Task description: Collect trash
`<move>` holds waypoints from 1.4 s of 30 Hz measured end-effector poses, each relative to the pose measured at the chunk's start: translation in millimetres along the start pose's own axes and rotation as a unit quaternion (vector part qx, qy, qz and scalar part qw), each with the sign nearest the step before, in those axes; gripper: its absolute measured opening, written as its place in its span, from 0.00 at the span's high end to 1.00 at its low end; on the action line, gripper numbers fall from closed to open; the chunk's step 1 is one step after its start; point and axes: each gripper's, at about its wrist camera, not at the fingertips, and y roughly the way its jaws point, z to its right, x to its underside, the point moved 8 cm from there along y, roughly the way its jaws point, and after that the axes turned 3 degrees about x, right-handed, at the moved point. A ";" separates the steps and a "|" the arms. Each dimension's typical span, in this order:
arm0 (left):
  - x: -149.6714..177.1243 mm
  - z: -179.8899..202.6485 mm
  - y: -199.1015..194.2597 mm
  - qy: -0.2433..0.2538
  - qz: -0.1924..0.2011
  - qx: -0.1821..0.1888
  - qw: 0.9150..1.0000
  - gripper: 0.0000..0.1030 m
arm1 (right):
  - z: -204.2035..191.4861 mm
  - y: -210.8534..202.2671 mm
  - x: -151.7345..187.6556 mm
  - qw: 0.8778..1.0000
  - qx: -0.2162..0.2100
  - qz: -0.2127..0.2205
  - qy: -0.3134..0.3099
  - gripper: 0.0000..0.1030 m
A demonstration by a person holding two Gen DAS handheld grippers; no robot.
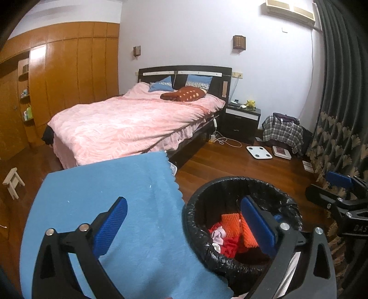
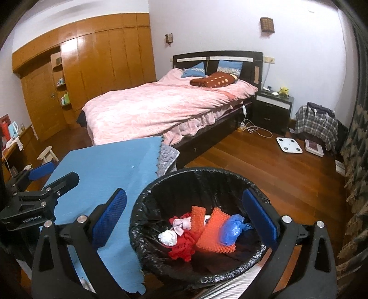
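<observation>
cloth (image 2: pixel 108 170): blue, spread left of the bin | left gripper (image 1: pixel 184 226): jaws held wide apart, nothing gripped, one finger above the cloth, one above the bin | bin (image 2: pixel 161 264): black-lined, trash (image 2: pixel 202 232) seen inside | right gripper (image 2: pixel 191 220): jaws wide apart, empty, held above the bin

Home bedroom: double bed (image 2: pixel 170 108) with pink quilt, blue pillows (image 2: pixel 193 69) and dark headboard, black nightstand (image 2: pixel 272 110) beside it, wall of orange-brown wooden wardrobes (image 2: pixel 103 57). Wood plank floor (image 2: pixel 264 165) with white bathroom scale (image 2: pixel 289 145), charger cables, plaid cloth over a bag in the corner, patterned dark curtain (image 1: pixel 340 115) on the right, wall air conditioner (image 1: pixel 291 10) up top. Bin with black liner (image 2: pixel 197 181) holding trash stands by a blue-covered table (image 2: pixel 103 165).
</observation>
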 end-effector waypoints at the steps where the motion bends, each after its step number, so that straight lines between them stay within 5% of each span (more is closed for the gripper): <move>1: -0.2 -0.7 -2.9 0.000 0.002 -0.001 1.000 0.06 | -2.9 -3.4 -1.2 1.000 -0.001 0.003 -0.003 0.05; 42: -0.8 -4.3 -25.6 -0.011 0.023 0.004 1.000 0.06 | -21.2 -18.7 -7.8 1.000 -0.008 0.011 -0.013 0.05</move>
